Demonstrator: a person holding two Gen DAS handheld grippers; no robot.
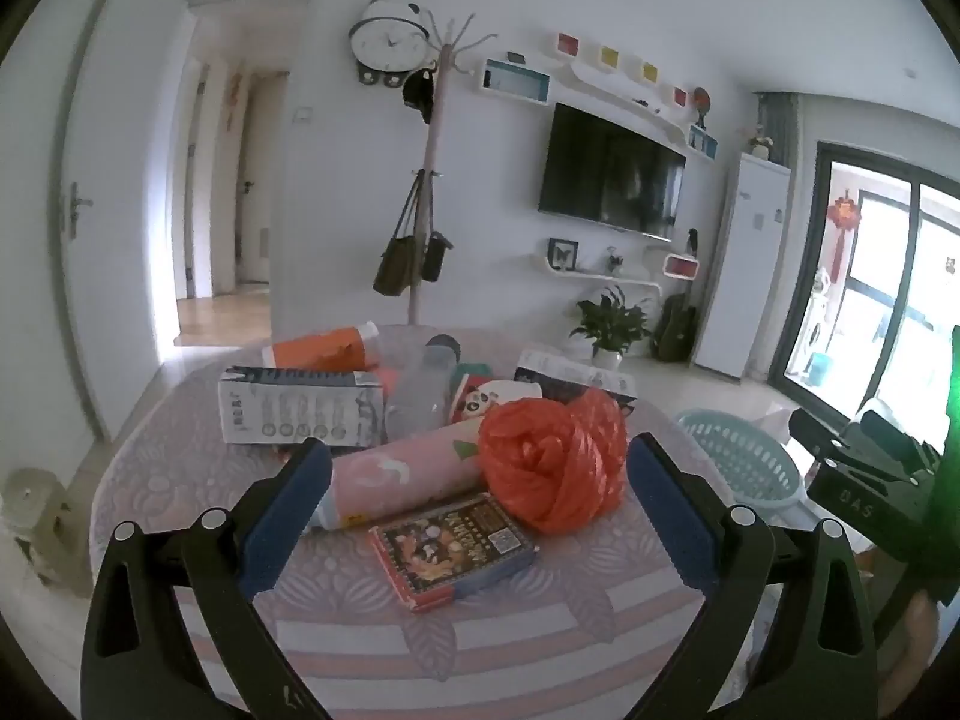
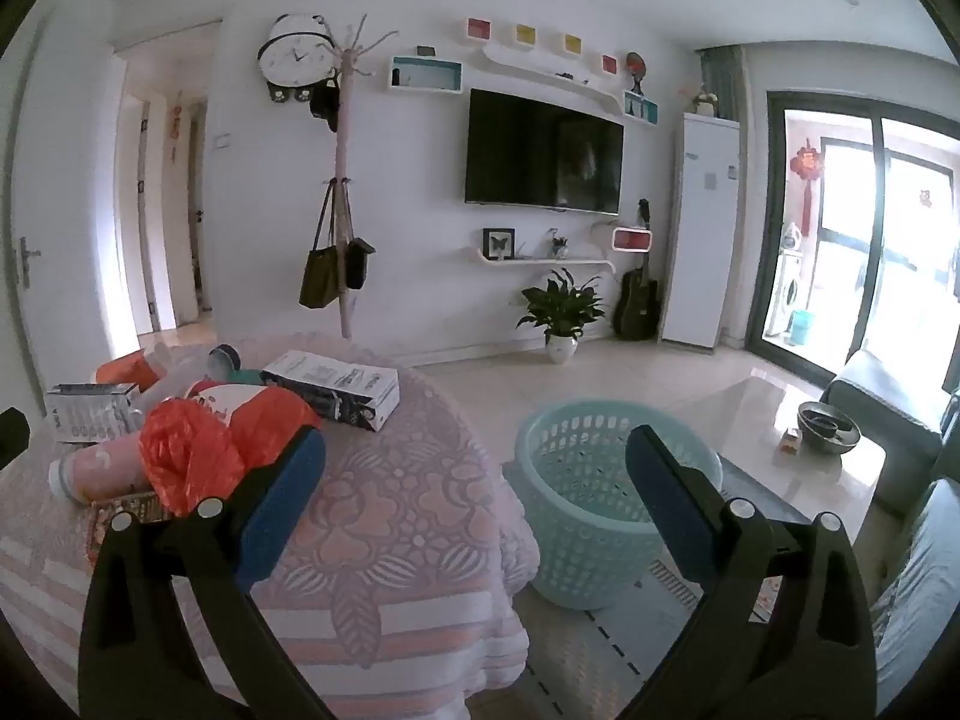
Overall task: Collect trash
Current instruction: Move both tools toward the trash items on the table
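White walls, a wall-mounted television (image 1: 612,171) and a coat stand (image 1: 429,180) fill the upper half of your left wrist view, with a round bench (image 1: 480,618) under a pink patterned cloth taking the lower half. Your left tongs (image 1: 480,516) stand wide open above the cloth, gripping nothing, their blue pads on either side of the nearest trash. That trash sits at frame centre: one red ball of plastic string (image 1: 555,462), one pink tube (image 1: 402,477) lying on its side and touching the ball, and one dark printed card box (image 1: 453,549) flat just in front of both. Behind them you can count two white cartons (image 1: 300,411), one orange tube (image 1: 321,348), one clear bottle (image 1: 423,390) and one small panda-printed packet (image 1: 486,399). A pale blue basket (image 1: 741,462) shows at middle right, off the bench.

Turning to your right wrist view, the same room appears with a glass balcony door (image 2: 864,222) at the right edge and a tiled floor. Your right tongs (image 2: 477,498) are also spread open and empty, the left pad over the bench edge and the right pad over the basket (image 2: 576,516), which stands on the floor just beside the bench. The trash pile is bunched at middle left, the red string (image 2: 192,456) nearest you. One low glass table (image 2: 798,468) sits at the right.
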